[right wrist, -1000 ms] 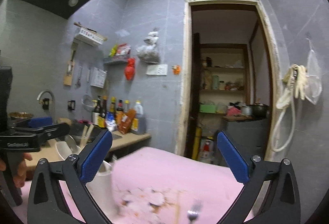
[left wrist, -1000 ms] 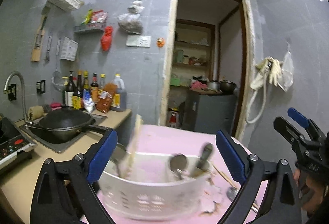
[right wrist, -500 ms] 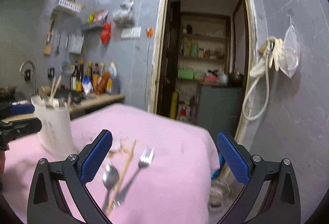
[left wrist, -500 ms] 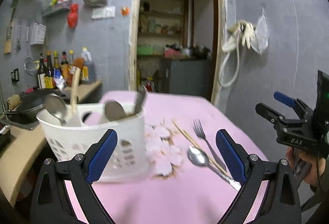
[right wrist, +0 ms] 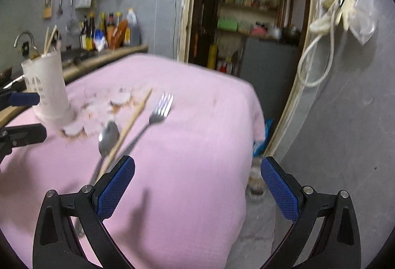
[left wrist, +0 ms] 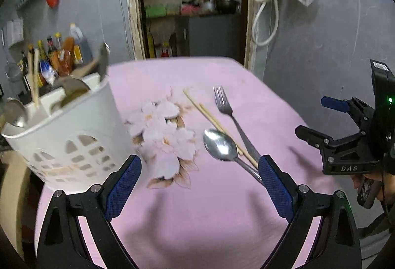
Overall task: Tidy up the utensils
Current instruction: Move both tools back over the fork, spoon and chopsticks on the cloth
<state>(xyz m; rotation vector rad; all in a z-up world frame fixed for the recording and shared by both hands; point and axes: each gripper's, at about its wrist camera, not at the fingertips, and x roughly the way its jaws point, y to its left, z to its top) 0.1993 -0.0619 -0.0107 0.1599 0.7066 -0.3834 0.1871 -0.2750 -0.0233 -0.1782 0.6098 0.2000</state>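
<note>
A steel spoon, a fork and a pair of wooden chopsticks lie side by side on the pink tablecloth. A white perforated utensil holder, with spoons and chopsticks standing in it, sits at the left. My left gripper hovers over the cloth just short of the spoon's handle; its jaws are closing with nothing between them. My right gripper stands open and empty, to the right of the spoon, chopsticks and fork. The holder stands far left.
The table's right edge drops off close to a grey wall and an open doorway. A counter with several bottles runs behind the holder. A hand holds the right gripper at the right edge.
Both grippers have tilted down and swung right over the table. The holder slid to the left of the left wrist view, and the spoon, fork and chopsticks came close under the fingers.
</note>
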